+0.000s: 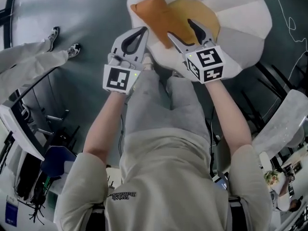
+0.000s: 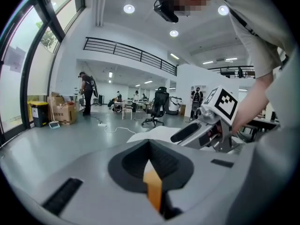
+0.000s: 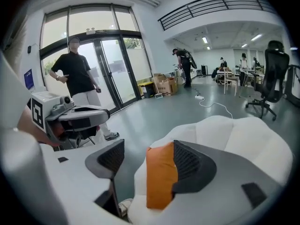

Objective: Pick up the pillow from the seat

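With the orange pillow (image 1: 156,13) near the white seat's (image 1: 240,13) left edge, the right tool (image 1: 179,27) spread around it and the left tool (image 1: 143,31) pressed together at its corner, a shallow bite on soft fabric may let it slip free.

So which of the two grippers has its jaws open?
The right gripper: its jaws stand apart with the orange pillow showing between them, while those of the left gripper are together.
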A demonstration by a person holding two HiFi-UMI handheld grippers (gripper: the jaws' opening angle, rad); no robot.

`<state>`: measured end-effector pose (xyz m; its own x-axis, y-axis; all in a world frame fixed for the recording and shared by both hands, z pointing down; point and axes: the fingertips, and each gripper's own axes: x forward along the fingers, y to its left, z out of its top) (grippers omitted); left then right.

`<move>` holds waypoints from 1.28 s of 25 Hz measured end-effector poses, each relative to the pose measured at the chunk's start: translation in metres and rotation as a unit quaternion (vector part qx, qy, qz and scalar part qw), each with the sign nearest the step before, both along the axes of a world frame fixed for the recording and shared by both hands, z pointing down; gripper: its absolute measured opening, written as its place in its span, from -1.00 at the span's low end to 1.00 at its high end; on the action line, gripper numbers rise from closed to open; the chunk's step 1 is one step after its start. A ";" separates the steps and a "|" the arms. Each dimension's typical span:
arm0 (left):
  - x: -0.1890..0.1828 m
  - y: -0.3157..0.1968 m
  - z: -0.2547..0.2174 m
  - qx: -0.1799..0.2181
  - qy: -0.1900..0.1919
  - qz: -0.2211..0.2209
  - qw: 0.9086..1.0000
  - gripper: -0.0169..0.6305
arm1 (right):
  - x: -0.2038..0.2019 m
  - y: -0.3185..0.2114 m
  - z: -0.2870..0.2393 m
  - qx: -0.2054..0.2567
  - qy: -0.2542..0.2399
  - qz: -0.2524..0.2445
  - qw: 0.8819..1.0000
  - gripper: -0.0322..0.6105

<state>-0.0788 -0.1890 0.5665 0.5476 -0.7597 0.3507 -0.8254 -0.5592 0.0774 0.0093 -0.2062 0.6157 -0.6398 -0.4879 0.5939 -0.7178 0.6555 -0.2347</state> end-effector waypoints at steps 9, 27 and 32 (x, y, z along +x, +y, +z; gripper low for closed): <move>0.001 0.001 0.165 -0.036 -0.021 0.039 0.998 -0.92 | 0.000 -0.006 0.166 -0.061 0.029 0.005 0.998 0.26; -0.004 0.016 0.365 -0.135 -0.029 0.045 0.989 -0.92 | 0.010 0.004 0.365 -0.153 0.085 -0.007 0.985 0.54; -0.010 0.014 0.373 -0.138 -0.028 0.038 0.989 -0.92 | 0.004 -0.002 0.377 -0.158 0.090 0.001 0.983 0.35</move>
